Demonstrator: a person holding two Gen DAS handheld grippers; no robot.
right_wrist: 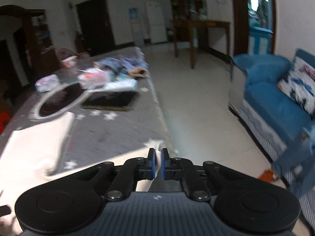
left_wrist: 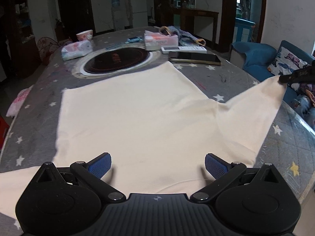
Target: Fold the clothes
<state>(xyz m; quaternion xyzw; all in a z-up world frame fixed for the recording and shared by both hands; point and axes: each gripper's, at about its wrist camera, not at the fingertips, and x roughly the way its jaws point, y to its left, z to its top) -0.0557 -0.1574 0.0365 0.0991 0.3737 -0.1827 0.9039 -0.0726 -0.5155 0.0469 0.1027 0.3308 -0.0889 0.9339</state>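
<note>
the cream garment [left_wrist: 137, 118] lies spread flat over the near half of the table [left_wrist: 226, 74], which wears a grey cover printed with white stars; the left tool [left_wrist: 157, 164] hovers just above the garment's near edge, its blue pads spread wide with nothing between them; the right tool [right_wrist: 157, 164] is clamped tight on a corner of the same cloth at the table's right edge, lifting that corner clear of the cover into a taut peak; writing on the tissue box [left_wrist: 161, 40] and on the black round inset [left_wrist: 116, 60] is too blurred to read; the far half of the table is crowded with a phone [left_wrist: 195, 56], a remote [left_wrist: 184, 49] and a pink bowl [left_wrist: 84, 35]; bare floor [right_wrist: 196, 98] separates the table's right edge from a blue sofa [right_wrist: 275, 102].
</note>
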